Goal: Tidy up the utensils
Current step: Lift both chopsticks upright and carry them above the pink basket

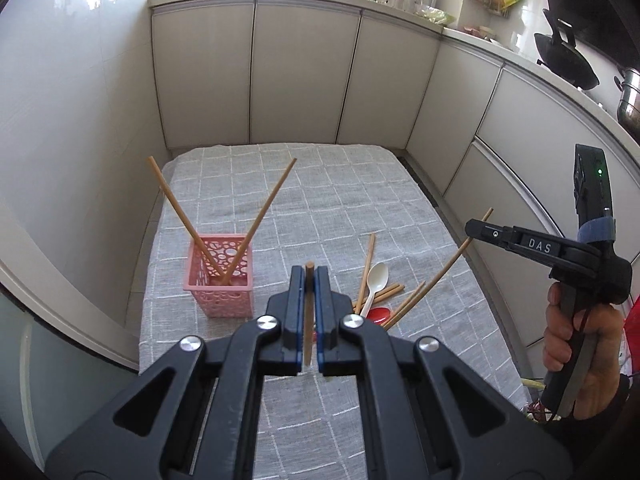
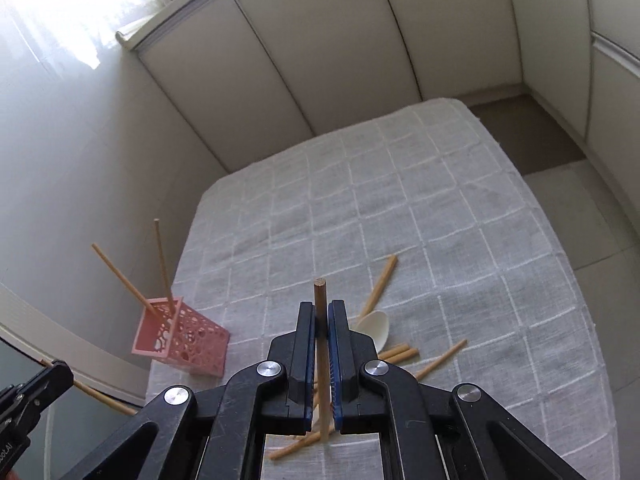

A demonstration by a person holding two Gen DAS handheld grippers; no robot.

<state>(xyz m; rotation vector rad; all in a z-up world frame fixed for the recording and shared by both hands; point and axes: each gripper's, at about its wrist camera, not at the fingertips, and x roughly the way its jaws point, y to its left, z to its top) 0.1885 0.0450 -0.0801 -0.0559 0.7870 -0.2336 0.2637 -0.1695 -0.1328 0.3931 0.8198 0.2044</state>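
Fingers [image 1: 308, 280] pinching chopstick [image 1: 308, 320], right fingers [image 2: 320, 316] pinching another [image 2: 321, 360], lower ends hidden

Bright daylight from the blown-out window [image 2: 60, 12] at upper left, soft shadows, strong fisheye curvature, dark vignetted corners.

Left gripper [image 1: 308, 280] and right gripper [image 2: 321, 312], both angled downward, fingers closed.

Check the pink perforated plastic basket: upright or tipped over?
Upright. The pink perforated plastic basket stands on the grey checked tablecloth, opening upward, with two wooden chopsticks leaning inside.
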